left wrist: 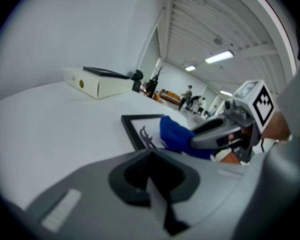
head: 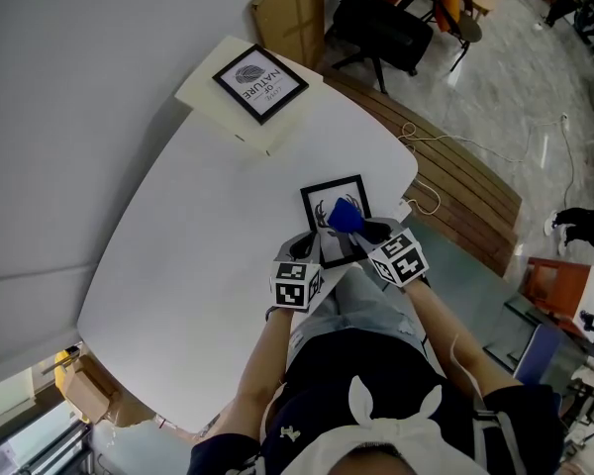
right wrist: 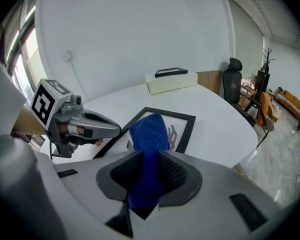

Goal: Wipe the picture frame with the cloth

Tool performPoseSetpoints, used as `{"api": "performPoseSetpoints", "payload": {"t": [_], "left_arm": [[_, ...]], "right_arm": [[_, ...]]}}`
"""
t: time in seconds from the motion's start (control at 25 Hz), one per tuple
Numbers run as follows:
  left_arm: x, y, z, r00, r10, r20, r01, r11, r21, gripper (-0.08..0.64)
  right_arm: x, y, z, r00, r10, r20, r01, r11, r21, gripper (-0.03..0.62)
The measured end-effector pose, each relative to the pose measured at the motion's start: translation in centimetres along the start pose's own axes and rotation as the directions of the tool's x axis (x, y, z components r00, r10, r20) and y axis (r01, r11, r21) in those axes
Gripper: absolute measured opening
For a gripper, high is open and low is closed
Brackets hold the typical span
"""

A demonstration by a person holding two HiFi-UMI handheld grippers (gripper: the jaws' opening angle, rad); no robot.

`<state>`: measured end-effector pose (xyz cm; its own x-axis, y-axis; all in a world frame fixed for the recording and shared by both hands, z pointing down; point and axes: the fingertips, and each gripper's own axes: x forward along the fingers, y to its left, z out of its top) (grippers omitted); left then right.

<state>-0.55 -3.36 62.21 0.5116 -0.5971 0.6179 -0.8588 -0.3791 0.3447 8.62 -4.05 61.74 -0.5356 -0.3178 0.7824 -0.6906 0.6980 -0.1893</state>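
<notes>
A black picture frame with a dark drawing on white lies on the white table near its front edge. My right gripper is shut on a blue cloth, whose free end rests on the frame's glass. The cloth covers the middle of the picture. My left gripper is shut, its tips at the frame's near left edge. I cannot tell whether it pinches the edge or only touches it. The left gripper sits just left of the right gripper.
A second black frame lies on a cream box at the table's far corner. An office chair and a wooden bench stand beyond the table's right edge. A white wall runs along the left.
</notes>
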Motion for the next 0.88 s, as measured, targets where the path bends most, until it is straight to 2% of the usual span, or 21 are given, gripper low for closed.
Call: {"api": "performPoseSetpoints", "payload": {"t": [0.88], "left_arm": [[0.0,0.0,0.0,1.000,0.009,0.003,-0.009,1.000,0.009,0.003]], "right_arm": [[-0.1,1.4,-1.1,0.998,0.057,0.006,-0.057,0.996,0.071,0.089]]}}
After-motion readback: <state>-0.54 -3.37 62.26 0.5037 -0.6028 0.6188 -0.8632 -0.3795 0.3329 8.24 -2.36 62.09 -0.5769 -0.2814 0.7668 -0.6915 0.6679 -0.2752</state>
